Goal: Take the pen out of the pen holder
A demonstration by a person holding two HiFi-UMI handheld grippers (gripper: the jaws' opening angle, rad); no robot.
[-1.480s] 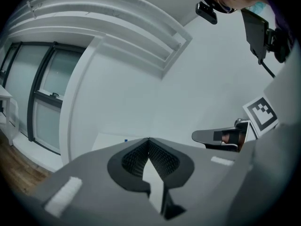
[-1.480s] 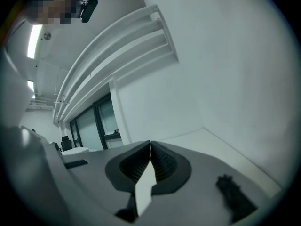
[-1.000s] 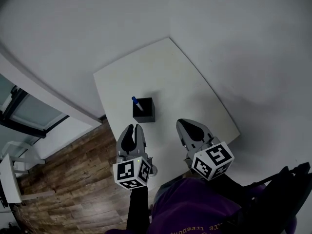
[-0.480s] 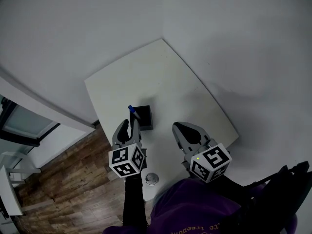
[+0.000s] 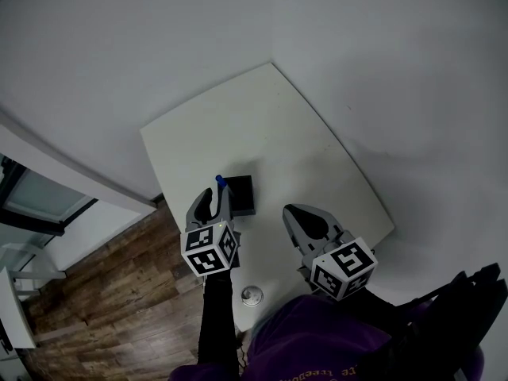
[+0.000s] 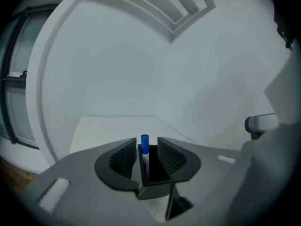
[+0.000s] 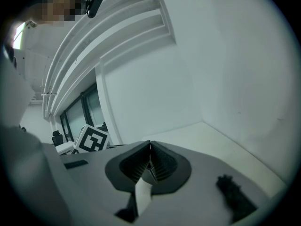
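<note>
Moved: the left gripper (image 5: 216, 199) is now reaching the pen holder (image 5: 243, 195), which it was well short of a second ago.
Right gripper (image 7: 150, 149): hanging nearest the person, jaws pressing together on nothing.
Left jaws: opening wide, the holder and pen (image 6: 144, 145) showing in the gap, ungripped.
Pen: standing in the holder's left side, long axis near upright, blue cap pointing up.
Table (image 5: 262, 117): carrying the holder.

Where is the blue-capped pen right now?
Head view, left of centre: the pen stands in the black pen holder on the white table, between the opening jaws of the left gripper.
</note>
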